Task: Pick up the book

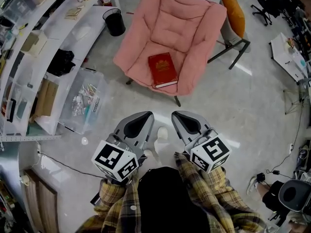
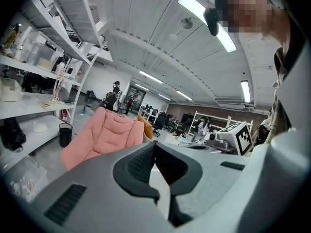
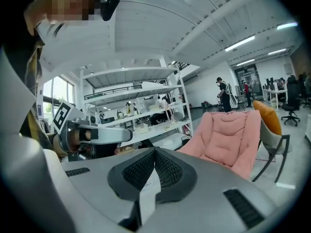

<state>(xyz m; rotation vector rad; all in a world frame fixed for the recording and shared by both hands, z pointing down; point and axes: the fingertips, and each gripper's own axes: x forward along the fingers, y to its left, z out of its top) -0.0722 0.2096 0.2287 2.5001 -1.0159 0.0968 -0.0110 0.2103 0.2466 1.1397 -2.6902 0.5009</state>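
Pink chair: 1 book; L claw, R claw shut

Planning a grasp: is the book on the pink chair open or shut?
Shut: the red book lies flat on the pink chair, its cover facing up.

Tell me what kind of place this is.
Probably an open-plan lab or workshop: white shelving loaded with supplies, long ceiling strip lights, and office chairs beyond the pink lounge chair.
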